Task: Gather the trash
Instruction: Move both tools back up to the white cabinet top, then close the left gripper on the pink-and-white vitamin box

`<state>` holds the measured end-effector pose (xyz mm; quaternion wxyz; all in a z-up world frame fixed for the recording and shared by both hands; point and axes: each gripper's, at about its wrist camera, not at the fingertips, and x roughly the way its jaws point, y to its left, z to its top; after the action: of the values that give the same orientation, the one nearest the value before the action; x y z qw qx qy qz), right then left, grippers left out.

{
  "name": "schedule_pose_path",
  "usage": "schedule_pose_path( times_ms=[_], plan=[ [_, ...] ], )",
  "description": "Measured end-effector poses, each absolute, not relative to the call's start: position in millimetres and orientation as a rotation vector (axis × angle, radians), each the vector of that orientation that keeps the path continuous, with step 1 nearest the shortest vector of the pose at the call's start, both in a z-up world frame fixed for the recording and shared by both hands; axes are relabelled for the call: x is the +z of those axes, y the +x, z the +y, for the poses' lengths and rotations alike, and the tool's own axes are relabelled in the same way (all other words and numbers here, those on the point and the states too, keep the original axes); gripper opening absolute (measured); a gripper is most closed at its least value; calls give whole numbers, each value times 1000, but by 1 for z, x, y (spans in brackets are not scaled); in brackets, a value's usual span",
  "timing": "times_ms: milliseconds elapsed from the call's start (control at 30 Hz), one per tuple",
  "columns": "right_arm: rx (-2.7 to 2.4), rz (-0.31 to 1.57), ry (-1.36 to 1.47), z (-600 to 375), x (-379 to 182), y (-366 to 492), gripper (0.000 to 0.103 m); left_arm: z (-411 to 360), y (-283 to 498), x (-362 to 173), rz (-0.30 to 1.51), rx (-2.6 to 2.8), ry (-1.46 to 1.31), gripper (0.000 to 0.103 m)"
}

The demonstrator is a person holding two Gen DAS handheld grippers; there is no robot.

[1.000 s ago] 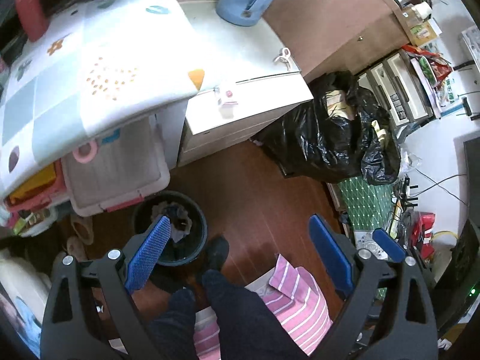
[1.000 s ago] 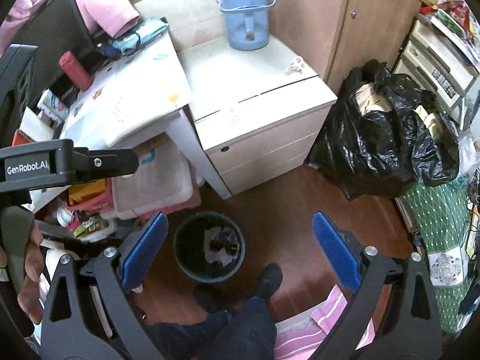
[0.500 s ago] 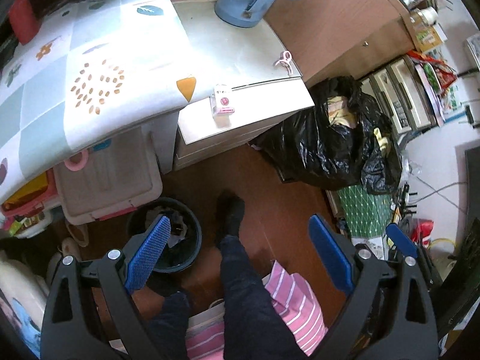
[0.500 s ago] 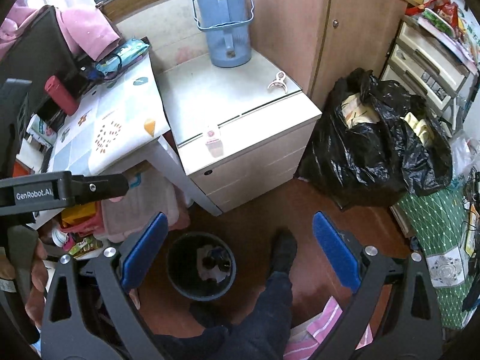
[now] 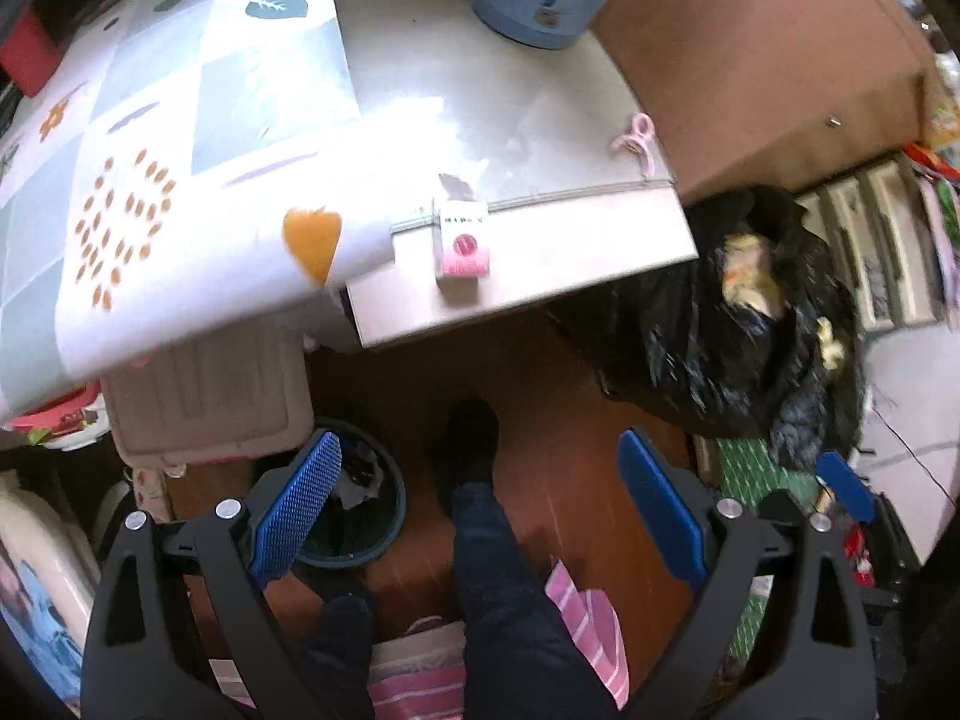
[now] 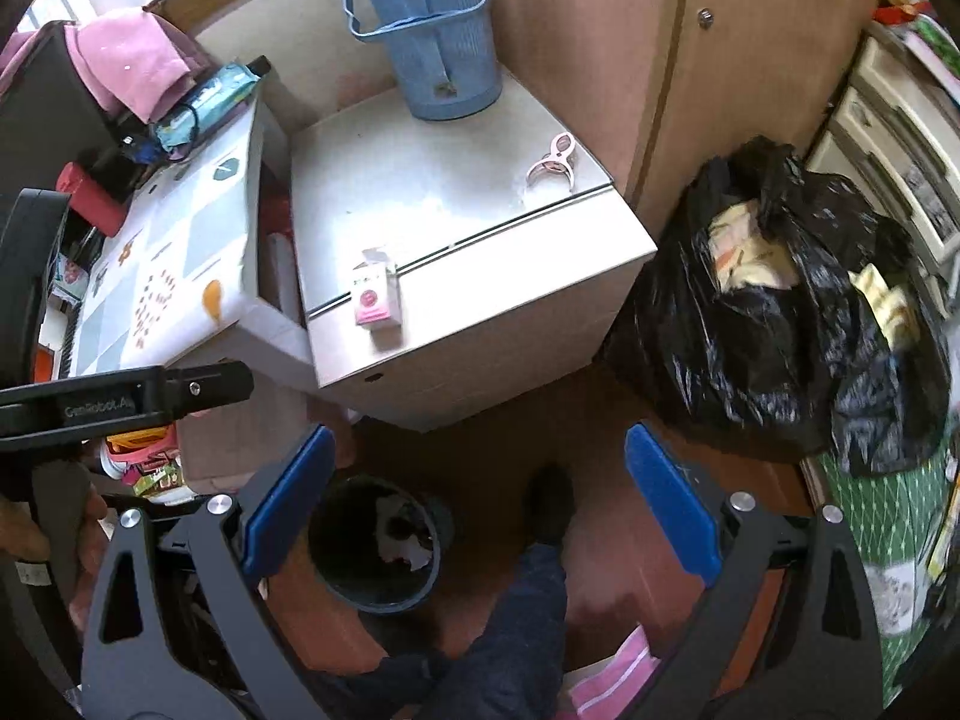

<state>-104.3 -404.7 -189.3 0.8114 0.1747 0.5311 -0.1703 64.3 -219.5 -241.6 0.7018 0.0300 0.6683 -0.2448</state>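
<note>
A small pink and white box (image 5: 462, 247) lies near the front edge of the white cabinet top (image 5: 570, 240); it also shows in the right wrist view (image 6: 376, 298). A dark round trash bin (image 6: 380, 546) with scraps inside stands on the wood floor below; in the left wrist view the bin (image 5: 360, 504) sits behind my left finger. My left gripper (image 5: 480, 498) is open and empty, high above the floor. My right gripper (image 6: 480, 498) is open and empty too, above the bin and cabinet front.
A full black garbage bag (image 6: 774, 312) sits right of the cabinet. A blue basket (image 6: 432, 30) and a pink clip (image 6: 552, 165) are on the cabinet top. A patterned table (image 5: 150, 180) and storage boxes are at left. The person's leg and foot (image 5: 474, 468) stand below.
Both grippers have moved closer to the cabinet, so the pink box and cabinet top look larger. The person's foot has stepped forward beside the bin. Both grippers stay open.
</note>
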Motion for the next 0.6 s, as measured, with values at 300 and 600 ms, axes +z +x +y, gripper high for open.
schedule_pose_path(
  times_ms=[300,600],
  plan=[
    [-281,1148,374,-457,-214,-53,96,-264,101,-284,1543,-424,44,91],
    [-206,1192,377,-488,-248,-16,96,-281,122,-329,1594,-320,37,91]
  ],
)
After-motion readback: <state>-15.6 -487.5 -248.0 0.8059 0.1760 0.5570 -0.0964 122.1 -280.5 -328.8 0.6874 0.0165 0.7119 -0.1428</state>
